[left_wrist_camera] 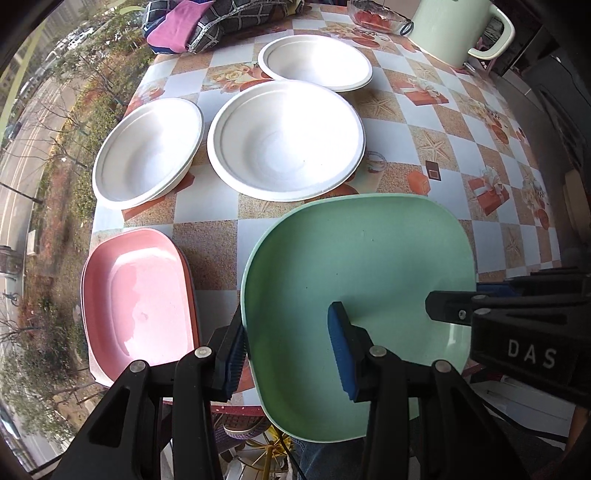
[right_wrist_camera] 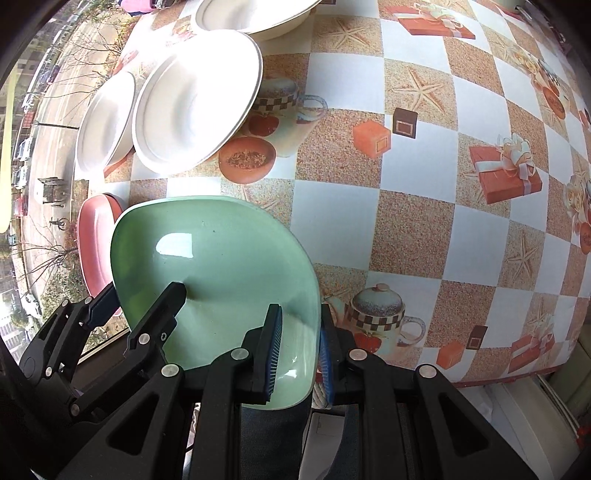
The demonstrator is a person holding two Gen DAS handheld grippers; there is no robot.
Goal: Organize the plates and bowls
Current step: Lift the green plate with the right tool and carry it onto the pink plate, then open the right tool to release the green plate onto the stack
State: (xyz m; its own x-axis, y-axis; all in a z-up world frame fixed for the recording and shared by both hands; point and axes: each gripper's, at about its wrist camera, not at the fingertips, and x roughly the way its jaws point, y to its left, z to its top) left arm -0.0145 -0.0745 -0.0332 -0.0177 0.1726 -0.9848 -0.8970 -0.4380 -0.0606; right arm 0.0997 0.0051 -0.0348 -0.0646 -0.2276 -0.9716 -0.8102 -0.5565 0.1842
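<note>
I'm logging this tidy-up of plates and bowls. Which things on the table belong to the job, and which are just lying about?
Part of the job:
- green plate, gripped on opposite rims by both grippers
- pink plates, stacked
- three white bowls

Lying about:
- pale green jug
- glass dish
- checked cloth

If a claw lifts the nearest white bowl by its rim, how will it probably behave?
The nearest white bowl looks like thin moulded paper, so it is probably very light. Its thin rim may flex under the pads. It appears to be nested on another bowl, so the two might lift together.
</note>
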